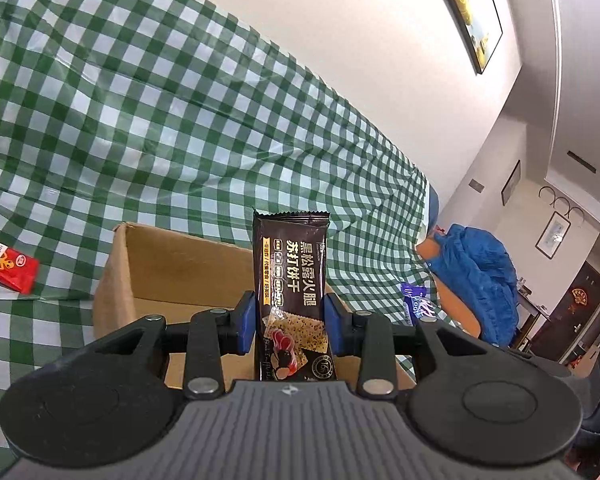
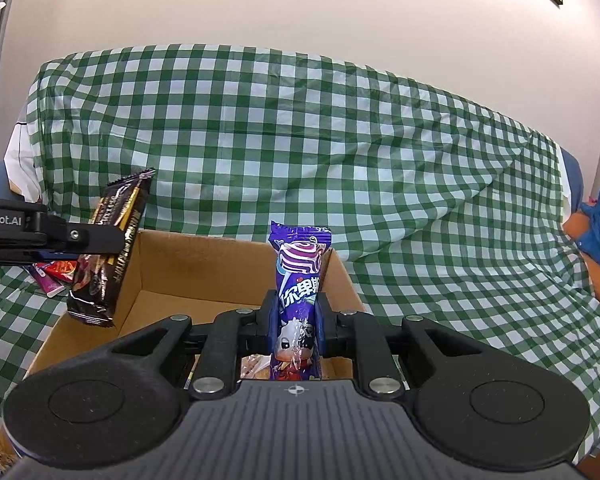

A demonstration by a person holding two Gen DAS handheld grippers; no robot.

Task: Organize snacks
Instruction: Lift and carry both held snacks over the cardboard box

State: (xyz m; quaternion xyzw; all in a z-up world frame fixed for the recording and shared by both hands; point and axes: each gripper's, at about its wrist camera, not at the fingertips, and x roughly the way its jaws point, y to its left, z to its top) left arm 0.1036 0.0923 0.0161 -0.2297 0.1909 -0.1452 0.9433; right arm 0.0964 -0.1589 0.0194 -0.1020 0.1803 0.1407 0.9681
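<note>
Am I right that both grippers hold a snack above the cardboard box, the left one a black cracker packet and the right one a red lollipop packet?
Nearly. The right gripper holds a purple lollipop packet, not a red one, as the right wrist view shows. The rest stands: the left gripper holds the black cracker packet, both above the cardboard box.

You are working over a surface draped in a green-and-white checked cloth [image 2: 380,168], which rises behind into a covered backrest; the furniture beneath is hidden. Directly on the cloth sits an open cardboard box [image 2: 172,268], flaps upright. To its left you have a red snack packet [image 1: 8,268] lying flat on the cloth, well apart from the box. The right wrist view shows further packets [image 2: 54,276], red and pink, lying beside the box's left wall.
</note>
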